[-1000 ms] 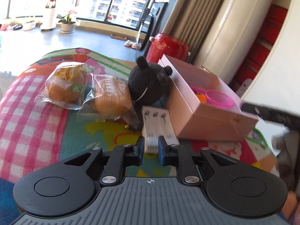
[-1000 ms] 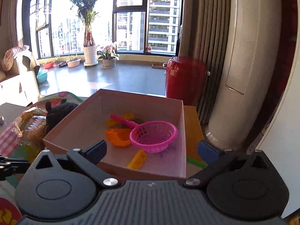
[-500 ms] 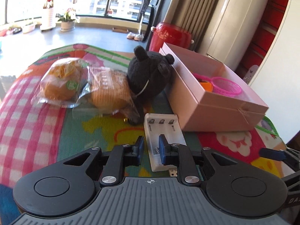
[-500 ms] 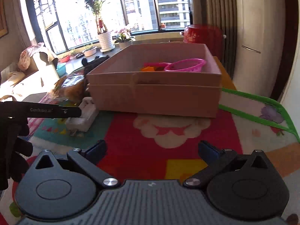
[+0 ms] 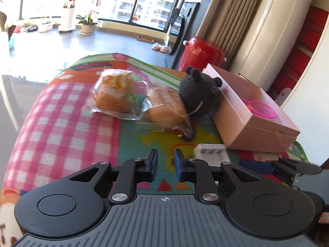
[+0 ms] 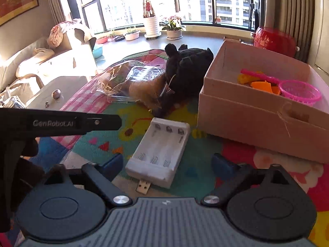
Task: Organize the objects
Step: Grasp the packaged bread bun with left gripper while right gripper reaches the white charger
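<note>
here the white battery charger (image 6: 159,153) lies flat on the patterned mat (image 6: 191,170), long axis running from its usb plug at the near end up toward the pink box (image 6: 257,121), between the closing fingers of the right gripper (image 6: 167,163), which do not touch it. the left gripper (image 5: 165,165) beside it is nearly shut and empty. a black plush toy (image 6: 185,72) and two wrapped buns (image 5: 164,108) crowd beyond; only the right view shows the orange pieces (image 6: 261,85) beside the pink strainer (image 6: 300,91) in the box.

By the pink box (image 6: 257,123): 2 wrapped buns (image 5: 112,97) (image 5: 166,109), 1 black plush toy (image 5: 200,94), 1 white battery charger (image 6: 160,150). Inside box: 1 pink strainer (image 6: 299,91), orange pcs, no. unclear.
</note>
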`<act>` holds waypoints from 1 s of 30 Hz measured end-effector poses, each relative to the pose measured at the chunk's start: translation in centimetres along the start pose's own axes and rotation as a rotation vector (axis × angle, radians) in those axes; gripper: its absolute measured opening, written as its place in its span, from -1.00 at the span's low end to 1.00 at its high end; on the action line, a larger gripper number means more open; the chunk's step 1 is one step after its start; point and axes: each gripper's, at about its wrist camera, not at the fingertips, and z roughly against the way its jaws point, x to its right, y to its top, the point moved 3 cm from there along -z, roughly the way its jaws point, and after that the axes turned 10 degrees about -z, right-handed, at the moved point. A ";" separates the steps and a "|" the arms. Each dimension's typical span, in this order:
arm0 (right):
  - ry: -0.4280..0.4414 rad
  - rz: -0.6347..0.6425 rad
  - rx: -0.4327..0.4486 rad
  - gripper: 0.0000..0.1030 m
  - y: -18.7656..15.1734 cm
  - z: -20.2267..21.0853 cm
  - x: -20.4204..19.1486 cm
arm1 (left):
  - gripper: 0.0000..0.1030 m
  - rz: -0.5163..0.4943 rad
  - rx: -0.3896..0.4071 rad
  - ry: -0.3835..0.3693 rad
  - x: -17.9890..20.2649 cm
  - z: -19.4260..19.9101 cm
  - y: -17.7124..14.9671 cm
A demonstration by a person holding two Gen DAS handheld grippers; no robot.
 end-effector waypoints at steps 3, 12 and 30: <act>-0.036 0.052 0.003 -0.04 0.1 0.3 -0.4 | -0.61 -0.052 -0.001 0.036 -0.7 0.6 -0.3; -0.124 0.047 0.015 -0.08 -3.6 5.7 4.4 | -0.38 -0.295 -0.072 -0.011 3.7 0.7 -2.8; -0.040 -0.115 0.074 1.00 -4.5 5.5 5.7 | 0.46 -0.245 0.091 0.145 4.6 -1.4 5.1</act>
